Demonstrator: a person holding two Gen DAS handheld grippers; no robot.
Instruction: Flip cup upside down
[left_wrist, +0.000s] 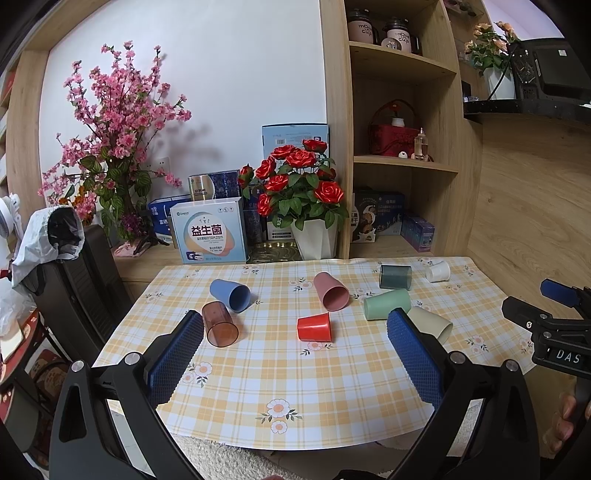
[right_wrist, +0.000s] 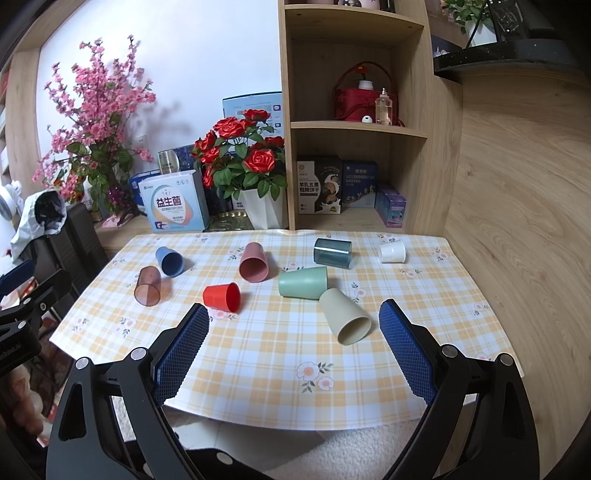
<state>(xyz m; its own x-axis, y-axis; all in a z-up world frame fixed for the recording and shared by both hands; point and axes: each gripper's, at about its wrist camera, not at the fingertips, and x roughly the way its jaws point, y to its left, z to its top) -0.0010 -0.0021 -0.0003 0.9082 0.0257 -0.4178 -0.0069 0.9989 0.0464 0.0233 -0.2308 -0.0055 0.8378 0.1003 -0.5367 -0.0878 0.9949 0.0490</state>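
Cups lie scattered on their sides over the checked tablecloth (right_wrist: 258, 369), none yet turned mouth-down. Nearest the right gripper (right_wrist: 293, 345), just ahead and a little right of centre, rests the beige cup (right_wrist: 343, 319), its mouth towards the fingers and its base touching the green cup (right_wrist: 303, 282). The left gripper (left_wrist: 295, 350) also hangs spread and empty, the red cup (left_wrist: 314, 326) straight ahead. These look like light, stiff plastic, smooth and apt to roll; I'd pinch the beige one across mid-wall.
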